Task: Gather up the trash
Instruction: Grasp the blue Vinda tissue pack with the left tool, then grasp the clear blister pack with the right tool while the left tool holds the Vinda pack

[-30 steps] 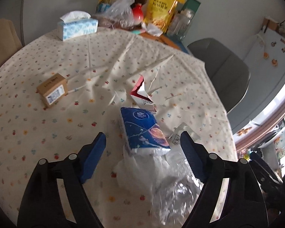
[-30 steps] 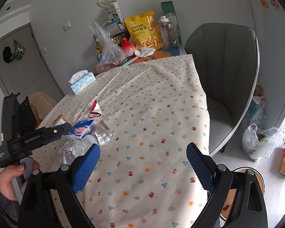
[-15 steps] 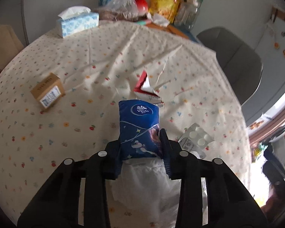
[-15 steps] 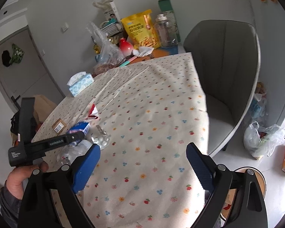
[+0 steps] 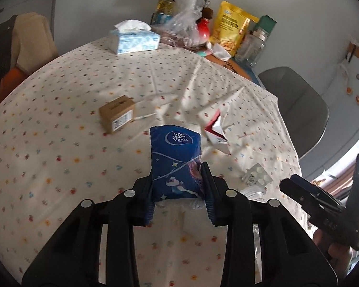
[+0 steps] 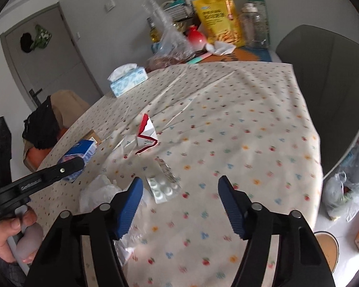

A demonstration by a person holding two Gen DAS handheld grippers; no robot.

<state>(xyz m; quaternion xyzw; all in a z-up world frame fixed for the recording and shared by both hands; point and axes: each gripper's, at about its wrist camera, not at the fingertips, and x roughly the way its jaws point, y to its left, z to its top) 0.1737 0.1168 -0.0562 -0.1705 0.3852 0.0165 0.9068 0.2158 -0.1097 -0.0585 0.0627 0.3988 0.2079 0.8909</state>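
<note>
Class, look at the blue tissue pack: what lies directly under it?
The blue tissue pack is gripped in the left tongs. White tissue protrudes beneath its near end; the tablecloth directly below is covered.

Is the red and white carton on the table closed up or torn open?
Torn open. The red and white carton has its top flap ripped up and a red strip peeled loose, lying on the tablecloth.

Dark blue tissue pack (image 5: 175,160), white logo. Cream tablecloth (image 5: 59,131), small multicoloured dots. Brown box (image 5: 117,114); red-and-white carton (image 5: 216,131).
</note>
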